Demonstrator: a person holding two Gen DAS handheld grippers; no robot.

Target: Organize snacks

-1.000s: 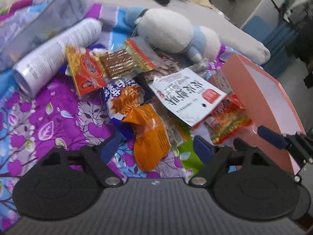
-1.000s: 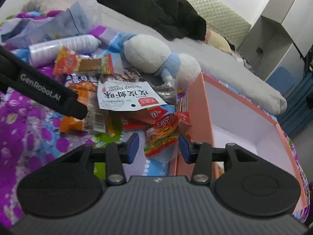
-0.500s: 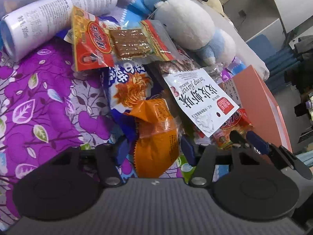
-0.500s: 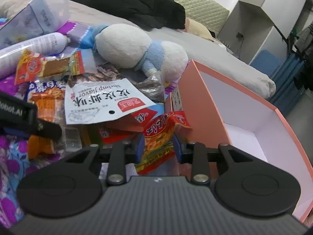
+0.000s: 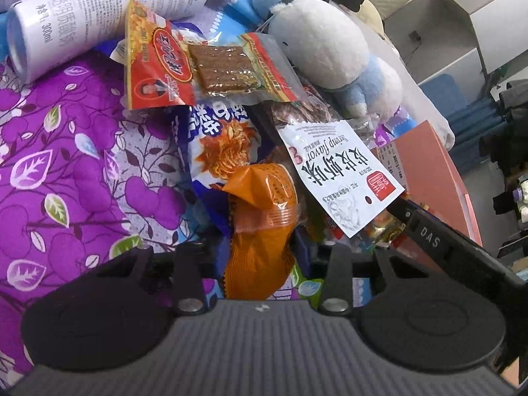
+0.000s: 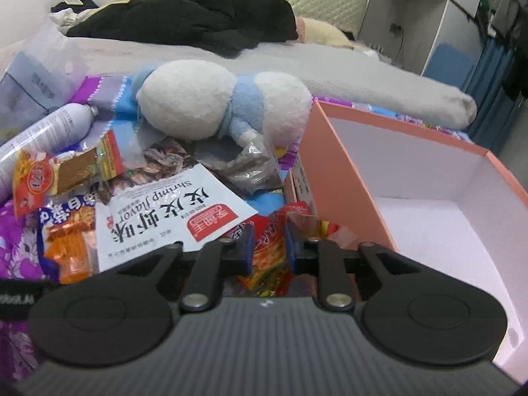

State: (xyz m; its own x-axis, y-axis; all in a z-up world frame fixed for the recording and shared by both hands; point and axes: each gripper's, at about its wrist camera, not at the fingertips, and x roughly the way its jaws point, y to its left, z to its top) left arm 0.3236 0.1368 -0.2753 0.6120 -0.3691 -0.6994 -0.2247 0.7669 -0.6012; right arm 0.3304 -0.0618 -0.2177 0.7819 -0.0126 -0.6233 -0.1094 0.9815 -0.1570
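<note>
Left hand-held gripper clamps one orange packet, right hand-held gripper pinches one red packet

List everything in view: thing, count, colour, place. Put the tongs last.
orange snack packet: 1, orange, between the left tongs' fingers.
red snack packet: 1, red and yellow, between the right tongs' fingers, beside the box.
shrimp flavor packet: 1, white with red label, on top of the pile.
blue snack packet: 1, blue and orange, under the orange one.
red cracker packet: 1, red with clear window, near the can.
clear bag: 1, dark contents, by the plush.
spray can: 1, white, lying on the bedspread.
plush toy: 1, white and blue, behind the pile.
box: 1, pink outside, white inside, open.
bedspread: 1, purple floral.
black clothes: a heap, far on the bed.
left tongs: around the orange packet.
right tongs: closed on the red packet.
</note>
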